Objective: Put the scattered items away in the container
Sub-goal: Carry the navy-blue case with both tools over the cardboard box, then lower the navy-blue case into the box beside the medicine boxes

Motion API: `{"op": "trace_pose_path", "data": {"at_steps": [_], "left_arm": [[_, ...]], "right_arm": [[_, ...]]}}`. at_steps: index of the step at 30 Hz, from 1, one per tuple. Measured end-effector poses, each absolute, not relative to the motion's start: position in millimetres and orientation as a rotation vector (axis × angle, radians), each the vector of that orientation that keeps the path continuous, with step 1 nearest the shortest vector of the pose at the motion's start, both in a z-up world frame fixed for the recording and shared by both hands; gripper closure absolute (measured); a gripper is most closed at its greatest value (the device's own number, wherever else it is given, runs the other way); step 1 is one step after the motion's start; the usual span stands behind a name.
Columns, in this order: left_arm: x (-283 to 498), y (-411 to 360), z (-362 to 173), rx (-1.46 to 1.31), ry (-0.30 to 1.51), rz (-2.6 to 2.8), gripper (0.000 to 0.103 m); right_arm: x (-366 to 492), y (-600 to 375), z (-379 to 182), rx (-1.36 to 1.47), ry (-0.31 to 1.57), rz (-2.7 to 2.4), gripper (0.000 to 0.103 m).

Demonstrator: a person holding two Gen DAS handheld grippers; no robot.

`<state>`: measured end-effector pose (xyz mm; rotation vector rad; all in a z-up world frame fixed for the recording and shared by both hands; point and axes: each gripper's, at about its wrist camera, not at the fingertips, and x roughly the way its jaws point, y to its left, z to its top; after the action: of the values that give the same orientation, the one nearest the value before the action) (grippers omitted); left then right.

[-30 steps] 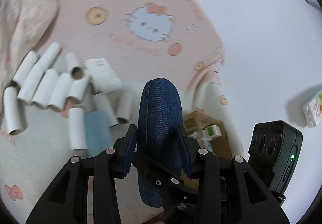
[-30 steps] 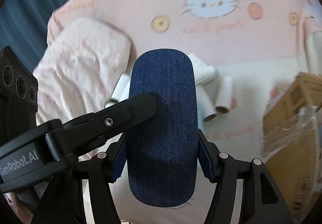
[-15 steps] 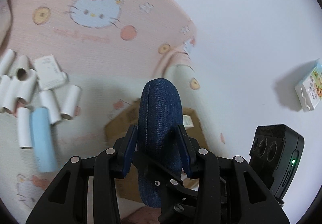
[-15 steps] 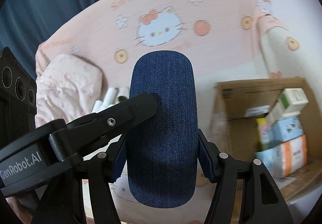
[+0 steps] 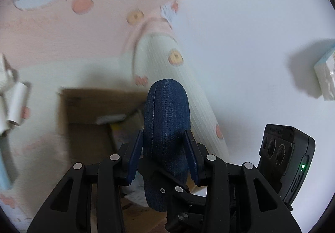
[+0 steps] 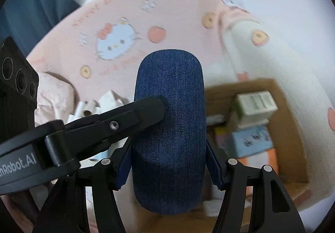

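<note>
A blue denim case (image 5: 166,145) is being clamped by the left gripper (image 5: 165,153), both pads pressed against its narrow sides. The same case (image 6: 169,128) is also being gripped across its wider face by the right gripper (image 6: 168,168), jaws closed on it, with one left-gripper finger (image 6: 134,115) laid across the case front in the right wrist view. So the case is being carried two-handed, off the surface, just above and beside the cardboard box (image 6: 291,111). The box is being seen open-topped on the pink cartoon-cat bedsheet (image 6: 117,30), already partly filled with small cartons (image 6: 255,103). Scattered white cardboard tubes (image 5: 17,103) are being left on the sheet, well apart from the box at the left edge of the left view; a small packet (image 5: 325,78) is lying on the white surface far right. Both views are being blurred by motion. Judgement: the step in hand is carrying the case over the box for release. For a clean drop, the case should be centred over the free part of the box, clear of the cartons and the near wall, then lowered before both grips are being let go together, so it is not being tipped out by one side releasing first. The free space inside cannot be told fully; it is being hidden by the case.
</note>
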<state>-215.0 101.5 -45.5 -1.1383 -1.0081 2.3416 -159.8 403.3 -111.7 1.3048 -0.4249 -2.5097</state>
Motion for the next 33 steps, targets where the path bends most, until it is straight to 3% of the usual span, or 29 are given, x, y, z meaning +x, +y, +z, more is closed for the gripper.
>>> {"op": "trace_pose_path", "data": {"at_steps": [15,33], "left_arm": [[-277,178,-89,-1.297,-1.179,2.059,0.060],[-296,206,-146,-1.508,-1.198,1.868,0.062]], "right_arm": [[-178,498,-152,1.495,-0.331,-2.474,0.043],[-192,508,-203,1.708,-0.215,-2.317,0.043]]}}
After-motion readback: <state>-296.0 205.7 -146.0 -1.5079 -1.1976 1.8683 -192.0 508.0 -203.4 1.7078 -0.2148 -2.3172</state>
